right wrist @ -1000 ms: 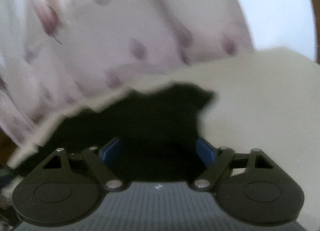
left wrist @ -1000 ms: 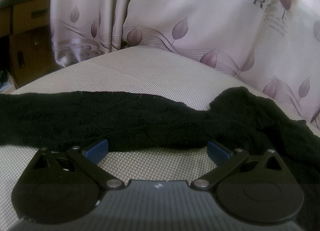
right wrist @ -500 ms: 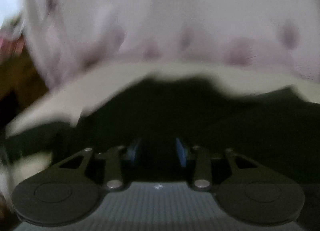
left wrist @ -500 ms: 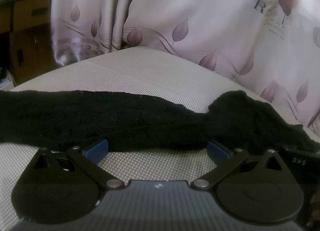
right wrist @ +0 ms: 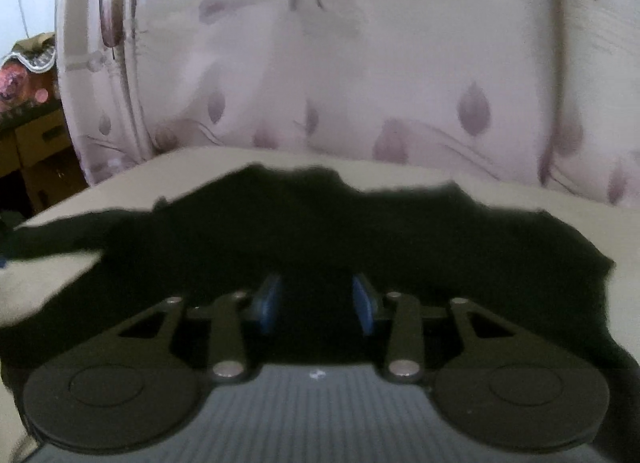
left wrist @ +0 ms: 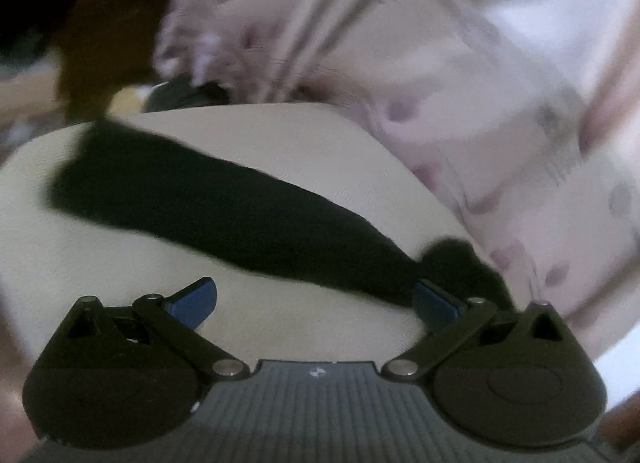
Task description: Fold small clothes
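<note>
— Where does the garment lie?
— The black garment stretches across the beige cushion, in front of the leaf-print curtain.
— And the tools?
— The left gripper stands spread wide, only cushion between its pads. The right gripper has dark cloth between its narrowed jaws, which are opening slightly; whether they pinch it cannot be told.

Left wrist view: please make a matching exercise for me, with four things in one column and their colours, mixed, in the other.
Things:
1. garment
2. curtain
3. bed surface
4. left tongs pads

Colours:
A. blue
B. beige
C. black
D. pale pink with purple leaves

Pairs: 1-C, 2-D, 3-B, 4-A
</note>
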